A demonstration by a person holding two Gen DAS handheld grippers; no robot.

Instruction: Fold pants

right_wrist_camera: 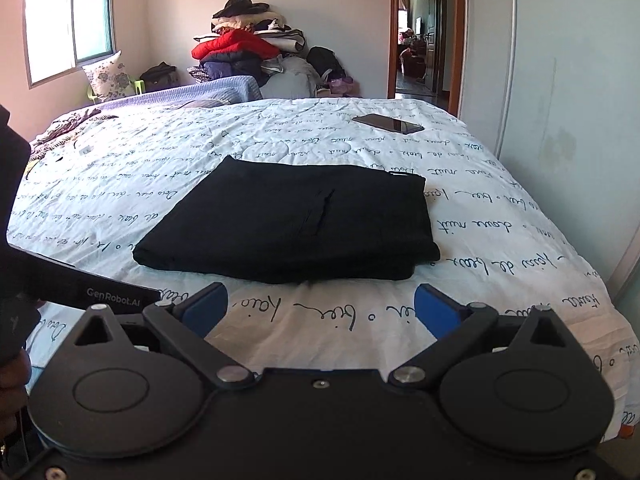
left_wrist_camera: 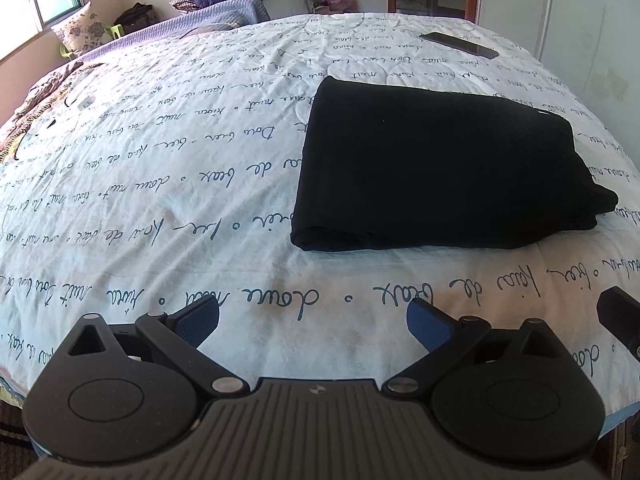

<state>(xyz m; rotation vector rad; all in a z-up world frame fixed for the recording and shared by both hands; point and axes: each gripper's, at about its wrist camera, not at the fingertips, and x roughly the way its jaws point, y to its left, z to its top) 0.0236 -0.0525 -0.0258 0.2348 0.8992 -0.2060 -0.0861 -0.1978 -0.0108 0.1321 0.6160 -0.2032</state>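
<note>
On the bed's quilt (right_wrist_camera: 500,216), the black pants (right_wrist_camera: 296,220) lie as a compact folded bundle, roughly rectangular, flat on the script-printed cover and touching nothing else. From the right wrist view the bundle looks wider than it is deep, its long axis running side to side across the bed, parallel to the near edge; a pocket slit shows on top, running away from the camera, and the thick stacked fold edge faces the grippers. In the left wrist view the same pants (left_wrist_camera: 436,164) sit up and to the right, with a looser lobe of cloth bulging out at the right end. Both tools hang back over the near edge: the left gripper (left_wrist_camera: 313,322) has its blue pads spread wide and empty, and the right gripper (right_wrist_camera: 321,306) is likewise splayed apart with nothing between its fingers. By my reading the folding looks essentially done, so the job now is tidying: if anything, tuck that bulging right end under and press the layers flat, coming in low from the sides rather than dragging across the top, which could slide the stack open. Further out, a dark phone (right_wrist_camera: 388,123) rests near the far side of the quilt, well apart from the pants, and a heap of clothes (right_wrist_camera: 248,52) stands against the back wall.
</note>
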